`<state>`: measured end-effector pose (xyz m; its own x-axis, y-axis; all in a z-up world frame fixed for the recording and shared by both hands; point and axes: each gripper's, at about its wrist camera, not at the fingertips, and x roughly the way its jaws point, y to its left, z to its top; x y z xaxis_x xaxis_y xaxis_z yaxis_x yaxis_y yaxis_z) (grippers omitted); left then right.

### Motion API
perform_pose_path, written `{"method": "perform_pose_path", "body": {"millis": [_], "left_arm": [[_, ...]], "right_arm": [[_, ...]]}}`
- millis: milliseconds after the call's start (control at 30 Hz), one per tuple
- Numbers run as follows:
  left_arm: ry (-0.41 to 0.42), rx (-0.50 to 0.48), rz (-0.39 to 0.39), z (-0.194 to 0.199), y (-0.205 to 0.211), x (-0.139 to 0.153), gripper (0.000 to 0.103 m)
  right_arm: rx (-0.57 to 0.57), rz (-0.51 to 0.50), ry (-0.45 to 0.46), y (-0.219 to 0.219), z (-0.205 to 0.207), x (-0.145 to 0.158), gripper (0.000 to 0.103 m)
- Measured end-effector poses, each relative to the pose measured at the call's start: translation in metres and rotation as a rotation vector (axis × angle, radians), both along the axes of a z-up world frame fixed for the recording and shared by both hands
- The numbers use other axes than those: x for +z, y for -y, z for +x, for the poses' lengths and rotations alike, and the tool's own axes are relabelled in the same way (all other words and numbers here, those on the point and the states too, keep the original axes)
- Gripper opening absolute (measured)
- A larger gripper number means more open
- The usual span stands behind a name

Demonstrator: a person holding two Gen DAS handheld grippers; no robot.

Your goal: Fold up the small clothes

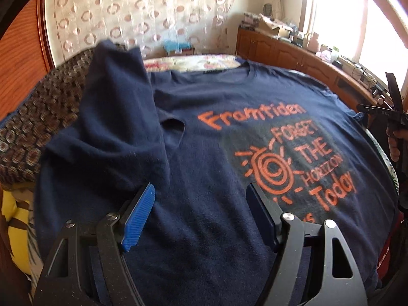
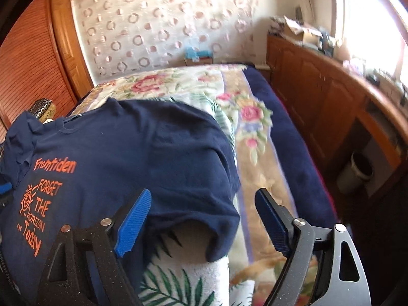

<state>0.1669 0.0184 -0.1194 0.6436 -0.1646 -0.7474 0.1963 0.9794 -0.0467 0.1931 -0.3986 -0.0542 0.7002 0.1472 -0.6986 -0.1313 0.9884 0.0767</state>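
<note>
Navy T-shirt [image 1: 204, 153] lies print-up on the bed [image 2: 255, 137], left sleeve [image 1: 114, 117] already flopped inward. Left gripper [image 1: 201, 204] gapes wide, empty. Right gripper [image 2: 204, 211], also wide, hovers over the right sleeve [image 2: 204, 204]: next, probably pinch and fold across.

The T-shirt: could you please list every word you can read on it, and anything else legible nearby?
All in orange print on the T-shirt:
"Framtiden"
"FORGET"
"THE"
"HORIZON"
"Today"
Small letters before "Today": partly hidden, perhaps "is"; unsure.
Marking on the right gripper body: too small to read.
Nothing else is legible.
</note>
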Motion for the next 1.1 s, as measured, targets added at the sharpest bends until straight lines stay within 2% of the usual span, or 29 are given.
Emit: {"method": "perform_pose_path", "body": {"millis": [67, 167, 233, 300, 367, 467, 600, 700, 800, 933, 1033, 1100], "left_arm": [[-0.036, 0.015, 0.005, 0.004, -0.001, -0.006, 0.075], [-0.043, 0.015, 0.004, 0.004, -0.001, -0.007, 0.077], [-0.049, 0.008, 0.033, 0.003, 0.005, -0.009, 0.079], [-0.052, -0.004, 0.053, 0.004, 0.011, -0.01, 0.085], [-0.059, -0.007, 0.047, 0.006, 0.009, -0.011, 0.09], [-0.065, -0.008, 0.052, 0.006, 0.01, -0.013, 0.096], [-0.069, 0.0, 0.049, 0.007, 0.009, -0.014, 0.098], [-0.071, 0.001, 0.047, 0.009, 0.008, -0.014, 0.098], [-0.071, 0.001, 0.047, 0.009, 0.009, -0.014, 0.099], [-0.071, 0.001, 0.048, 0.01, 0.008, -0.014, 0.099], [-0.072, 0.001, 0.047, 0.009, 0.008, -0.014, 0.099], [-0.072, 0.001, 0.047, 0.009, 0.008, -0.014, 0.1]], "right_arm": [[-0.005, 0.016, -0.014, 0.004, -0.003, -0.004, 0.08], [-0.008, 0.013, -0.03, 0.013, -0.001, 0.002, 0.075], [-0.008, 0.017, -0.04, 0.015, -0.002, 0.009, 0.071], [-0.008, 0.024, -0.044, 0.016, -0.002, 0.012, 0.054], [0.008, 0.02, -0.045, 0.005, 0.009, 0.013, 0.028], [0.02, -0.002, -0.029, -0.006, 0.015, 0.011, 0.011], [0.044, -0.031, 0.05, -0.019, 0.014, 0.026, 0.008], [0.101, -0.073, 0.125, -0.043, 0.009, 0.044, 0.008], [0.173, -0.097, 0.156, -0.07, 0.002, 0.051, 0.008], [0.237, -0.156, 0.127, -0.099, -0.005, 0.034, 0.008], [0.248, -0.141, 0.059, -0.096, -0.007, 0.009, 0.008], [0.247, -0.121, 0.036, -0.09, -0.007, 0.003, 0.008]]}}
